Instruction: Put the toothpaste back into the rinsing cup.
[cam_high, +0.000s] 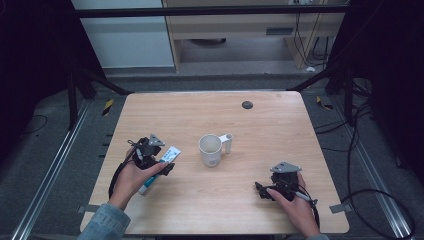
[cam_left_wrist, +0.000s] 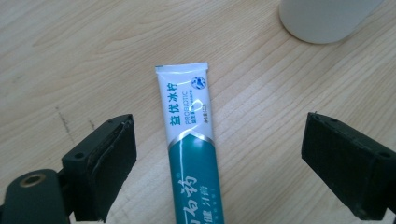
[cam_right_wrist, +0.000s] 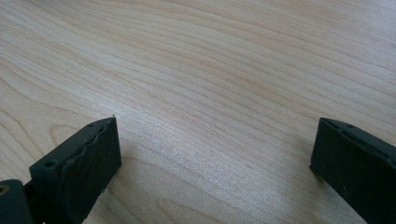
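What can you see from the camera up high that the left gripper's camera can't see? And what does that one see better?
The high view takes in the whole wooden table, the right gripper resting near the person's side, the mug's handle and a small dark disc at the far edge. The left gripper view gives the close-up: the printed writing on the toothpaste tube, lying on the wood between wide-open jaws that do not touch it. Both views share the tube, the white mug beyond it and the left gripper.

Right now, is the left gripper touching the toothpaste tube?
Apart. In the left gripper view, the toothpaste tube lies between the left gripper's open jaws, with bare table on both sides.
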